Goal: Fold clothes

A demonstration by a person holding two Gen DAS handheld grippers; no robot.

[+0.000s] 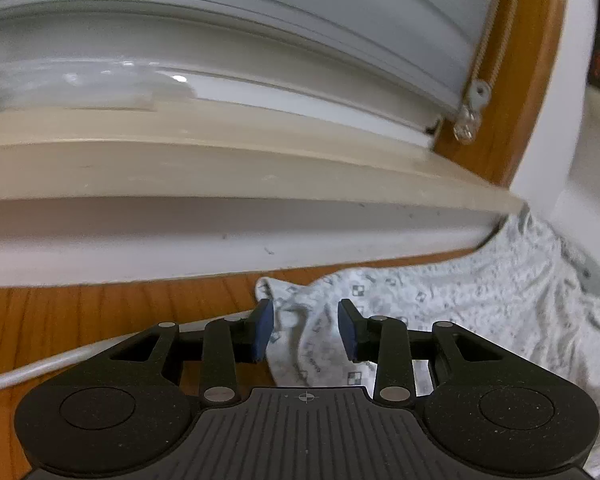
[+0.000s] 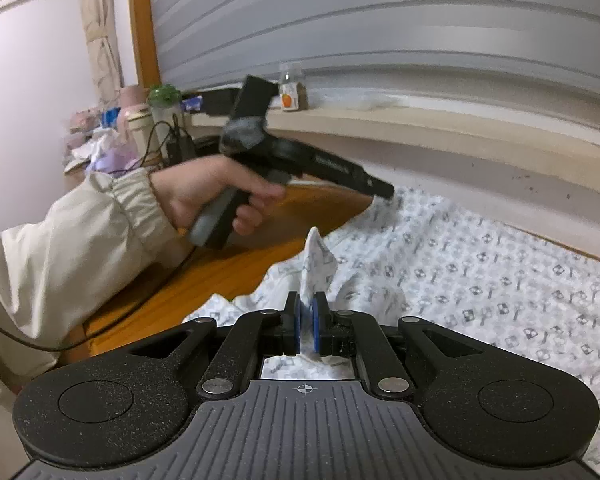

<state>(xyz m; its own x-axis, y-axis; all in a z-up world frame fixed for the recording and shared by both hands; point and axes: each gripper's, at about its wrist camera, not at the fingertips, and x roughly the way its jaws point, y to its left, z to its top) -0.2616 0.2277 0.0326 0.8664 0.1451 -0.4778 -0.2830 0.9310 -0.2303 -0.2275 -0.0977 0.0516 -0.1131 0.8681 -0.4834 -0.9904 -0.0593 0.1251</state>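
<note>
On the wooden table [image 1: 100, 312], my right gripper [image 2: 307, 326] pinches a crumpled peak of thin patterned white shirt [image 2: 480, 276]; my left gripper [image 1: 306, 330] stands open around its soft edge

The blind [image 1: 260, 20] smears with motion; clutter [image 2: 112, 136] behind the sleeve [image 2: 60, 240] is perhaps bottles, too blurred.

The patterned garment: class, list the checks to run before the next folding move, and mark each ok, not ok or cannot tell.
1. Right tool shut on the patterned garment: ok, a peak of cloth stands between its pads.
2. Left tool gripping cloth: not ok, pads apart with a cloth edge between them.
3. Garment on the wooden surface: ok.
4. Garment lying flat: not ok, wrinkled near the tools.
5. White cable clear of the garment: cannot tell.
</note>
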